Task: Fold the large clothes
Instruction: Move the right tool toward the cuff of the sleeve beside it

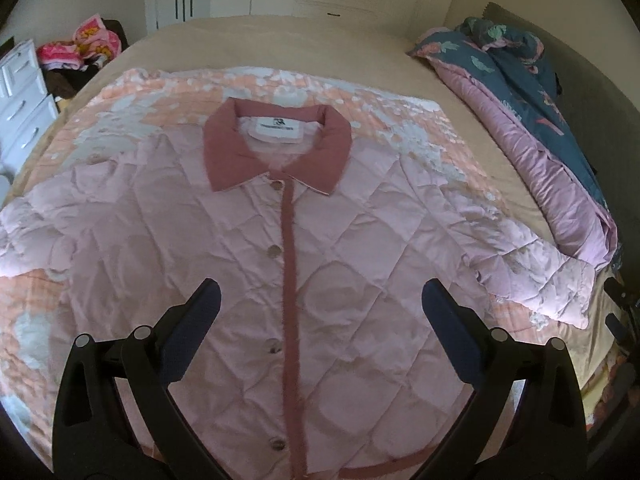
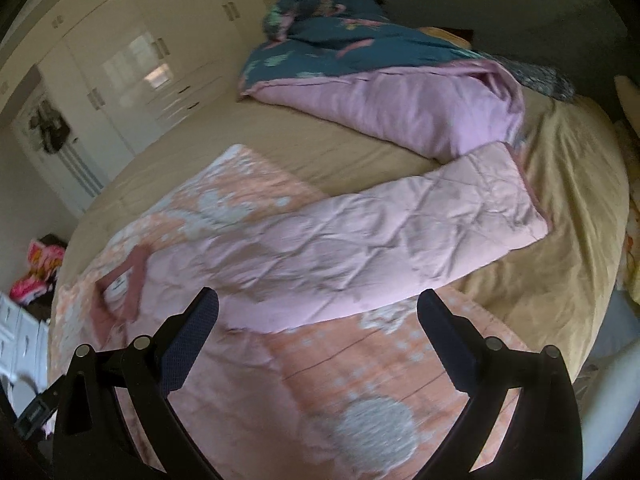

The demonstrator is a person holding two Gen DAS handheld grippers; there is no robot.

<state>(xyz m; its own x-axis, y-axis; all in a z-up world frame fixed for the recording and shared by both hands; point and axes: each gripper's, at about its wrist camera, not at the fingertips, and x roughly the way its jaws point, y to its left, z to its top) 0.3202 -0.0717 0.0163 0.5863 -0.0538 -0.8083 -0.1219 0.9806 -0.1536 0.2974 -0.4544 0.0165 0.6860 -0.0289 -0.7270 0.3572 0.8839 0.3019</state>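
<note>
A pale pink quilted jacket [image 1: 224,240] lies flat, front up and buttoned, on the bed, with a darker pink collar [image 1: 276,144] and placket. Its sleeves spread out to both sides. My left gripper [image 1: 320,296] is open and empty, hovering above the jacket's lower front. In the right wrist view the jacket's right sleeve [image 2: 400,232] stretches across the bed toward the right. My right gripper [image 2: 318,304] is open and empty, just below the sleeve near the armpit, over the peach patterned blanket [image 2: 320,380].
The peach patterned blanket [image 1: 132,100] lies under the jacket on a beige bed sheet [image 1: 280,44]. A bunched pink and teal duvet [image 1: 540,120] lies along the bed's right side. White drawers [image 1: 20,100] and a clothes pile [image 1: 80,48] stand at left; wardrobes stand behind.
</note>
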